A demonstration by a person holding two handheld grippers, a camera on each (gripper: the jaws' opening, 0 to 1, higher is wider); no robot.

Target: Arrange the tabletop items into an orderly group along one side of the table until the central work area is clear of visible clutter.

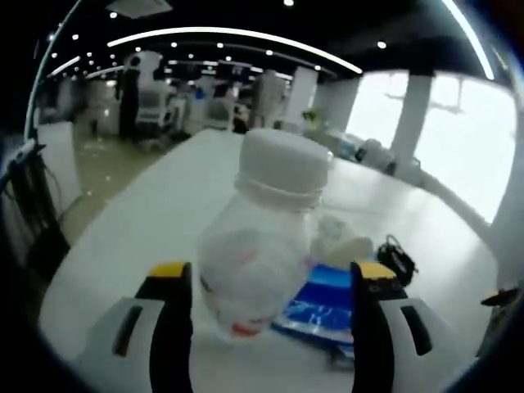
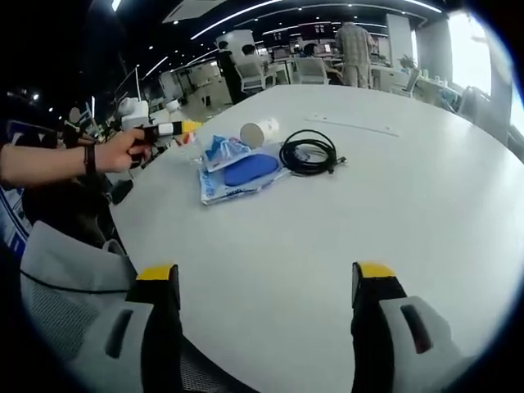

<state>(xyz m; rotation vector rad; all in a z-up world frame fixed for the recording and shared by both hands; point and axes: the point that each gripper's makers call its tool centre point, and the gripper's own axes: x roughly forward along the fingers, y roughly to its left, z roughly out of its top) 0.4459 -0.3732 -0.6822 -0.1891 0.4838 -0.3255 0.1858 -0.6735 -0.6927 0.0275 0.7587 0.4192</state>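
So in the left gripper view the left claw [image 1: 272, 282] has its two yellow-tipped jaws spread apart with a clear plastic bottle [image 1: 260, 246] standing upright between them, white cap on top. There's a gap showing on both sides of the bottle, so I'd say the jaws are lined up around it but not squeezing it — looks like the setup for a grab, since an upright bottle is easiest to take around the body. Just behind the bottle there's a blue packet [image 1: 321, 307] lying flat on the white surface [image 1: 164, 213], a crumpled white thing beside it that's too blurry to name, and a black cable [image 1: 397, 260] a bit further off. Over in the right gripper view, the right claw [image 2: 268, 282] is also wide apart with nothing in it, hanging over a bare stretch of the surface [image 2: 393, 188] — seems like it's just parked out of the way while the other hand works. From here you can see the whole cluster near the far left edge: the blue packet [image 2: 239, 172] on a clear wrapper, a small white cup [image 2: 259, 132] tipped on its side, and the coiled black cable [image 2: 309, 152] touching the wrapper's edge. The person's hand [image 2: 131, 150] reaches in from the left with the other gripper at that pile. My guess is the stuff is already mostly bunched along that side, with the middle open, so what's left is tidying the group.
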